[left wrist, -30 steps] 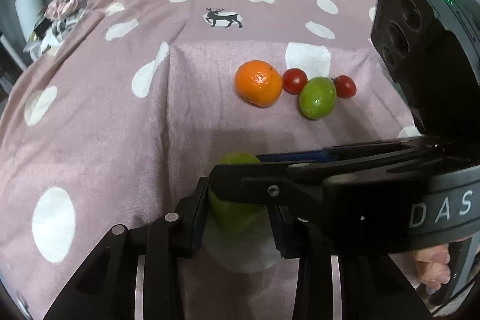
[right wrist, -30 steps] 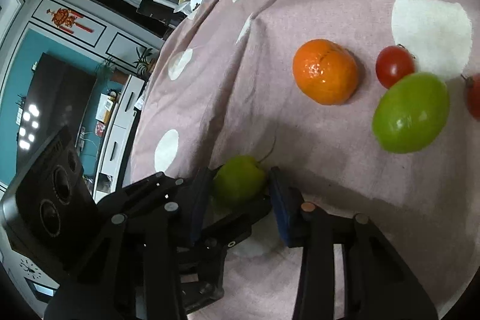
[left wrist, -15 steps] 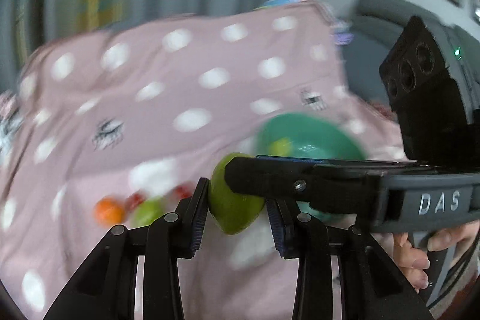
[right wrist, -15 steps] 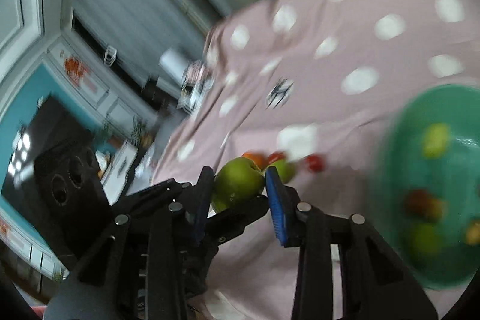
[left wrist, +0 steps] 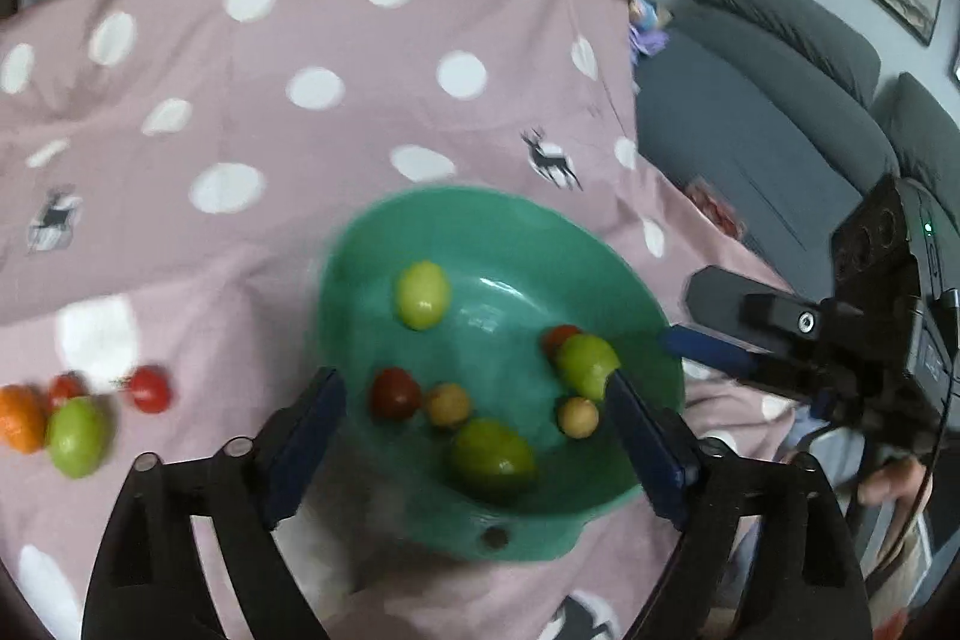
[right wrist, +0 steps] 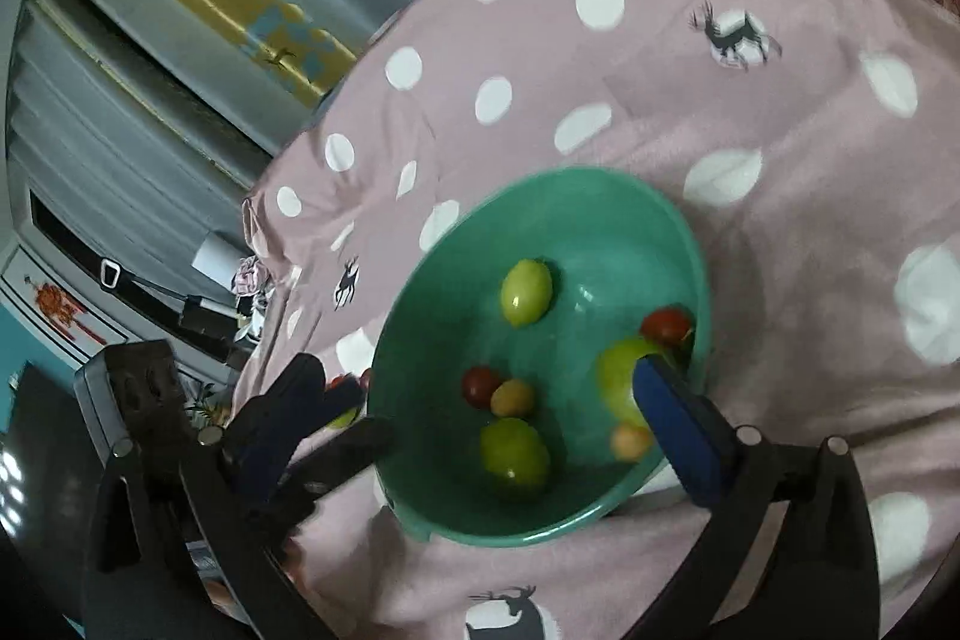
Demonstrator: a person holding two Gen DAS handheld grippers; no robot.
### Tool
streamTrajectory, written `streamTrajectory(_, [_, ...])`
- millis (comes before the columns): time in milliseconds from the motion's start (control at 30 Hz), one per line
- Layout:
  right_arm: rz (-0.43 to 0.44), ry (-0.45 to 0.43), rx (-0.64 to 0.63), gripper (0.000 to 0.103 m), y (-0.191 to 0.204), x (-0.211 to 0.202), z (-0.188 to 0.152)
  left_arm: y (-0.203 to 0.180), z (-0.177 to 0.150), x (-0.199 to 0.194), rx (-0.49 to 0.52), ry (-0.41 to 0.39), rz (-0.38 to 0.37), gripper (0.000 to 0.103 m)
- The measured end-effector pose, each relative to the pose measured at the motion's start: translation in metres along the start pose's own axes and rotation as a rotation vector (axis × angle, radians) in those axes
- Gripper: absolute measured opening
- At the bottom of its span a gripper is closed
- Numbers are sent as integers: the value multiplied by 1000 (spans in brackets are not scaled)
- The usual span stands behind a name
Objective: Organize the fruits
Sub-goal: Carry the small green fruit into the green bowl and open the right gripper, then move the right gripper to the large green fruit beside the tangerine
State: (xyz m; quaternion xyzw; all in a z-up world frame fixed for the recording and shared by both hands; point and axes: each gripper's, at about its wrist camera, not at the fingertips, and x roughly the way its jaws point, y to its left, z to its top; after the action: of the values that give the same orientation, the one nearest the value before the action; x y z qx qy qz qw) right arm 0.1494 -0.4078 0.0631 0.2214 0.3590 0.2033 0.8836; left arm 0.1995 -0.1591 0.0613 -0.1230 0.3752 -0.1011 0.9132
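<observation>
A green bowl (left wrist: pixel 360 292) (right wrist: pixel 420 316) sits on the pink dotted cloth and holds several fruits: green ones (left wrist: pixel 492 454) (right wrist: pixel 515 451), red tomatoes (left wrist: pixel 394 393) and small tan ones. My left gripper (left wrist: pixel 474 436) is open just above the bowl's near side. My right gripper (right wrist: pixel 498 412) is open above the same bowl; in the left wrist view it (left wrist: pixel 720 340) reaches in from the right. An orange (left wrist: pixel 18 418), a green fruit (left wrist: pixel 75 436) and two tomatoes (left wrist: pixel 149 388) lie on the cloth at left.
A grey sofa (left wrist: pixel 780 100) stands to the right of the covered table. Curtains (right wrist: pixel 180 10) hang behind. The cloth's right edge drops off near the sofa.
Both grippers carried the green fruit from the cloth to the bowl and opened; the fruit now lies in the bowl. Both views swung right onto the bowl.
</observation>
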Motion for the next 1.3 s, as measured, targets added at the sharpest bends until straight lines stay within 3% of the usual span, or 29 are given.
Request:
streamTrajectory(67, [-10, -13, -32, 103, 10, -3, -2, 9, -7, -20, 3, -19, 13, 101])
streamTrajectory(133, [19, 8, -38, 103, 15, -2, -5, 22, -12, -35, 5, -10, 26, 101])
streamTrajectory(300, [65, 58, -52, 103, 50, 21, -15, 69, -29, -74, 31, 14, 179, 102])
streamTrajectory(467, [123, 139, -161, 103, 100, 59, -29, 133, -39, -97, -85, 42, 210, 102])
streamTrajectory(567, [141, 195, -227, 103, 128, 90, -37, 162, -40, -91, -125, 53, 273, 102])
streamTrajectory(700, [126, 300, -291, 101, 149, 146, -51, 174, -39, -73, -38, 104, 307, 102])
streamTrajectory(767, [78, 323, -348, 101, 156, 166, -58, 171, -38, -67, 48, 105, 344, 101])
streamTrajectory(867, [25, 311, -433, 100, 167, 180, -59, 167, -33, -63, 92, 112, 205, 102])
streamTrajectory(1067, [68, 287, -335, 99, 162, 176, -38, 167, -31, -65, 86, 117, 140, 101])
streamTrajectory(1200, [216, 270, -387, 97, 189, 153, -43, 176, -30, -66, 17, 90, 94, 101])
streamTrajectory(1300, [235, 279, -410, 95, 197, 154, -50, 181, -35, -55, -29, 77, 50, 101])
